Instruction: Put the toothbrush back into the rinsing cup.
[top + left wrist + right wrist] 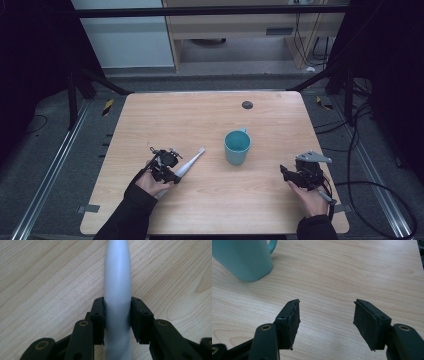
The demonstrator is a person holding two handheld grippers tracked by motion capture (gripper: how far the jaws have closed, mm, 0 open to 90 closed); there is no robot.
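Note:
A white electric toothbrush [191,161] lies slantwise on the wooden table [200,120], its head pointing toward the far right. My left gripper [173,176] is shut on its thick handle [117,277], and both pads touch its sides in the left gripper view [117,302]. A teal mug [236,147] stands upright near the table's middle, its handle at the far side. My right gripper [285,173] rests low at the right, to the right of the mug [244,260]. Its jaws are open [327,303] with only bare wood between them.
A small black round disc [247,105] sits near the table's far edge. Dark cables [370,190] trail on the floor to the right. Black frame legs [95,82] stand at the table's far corners.

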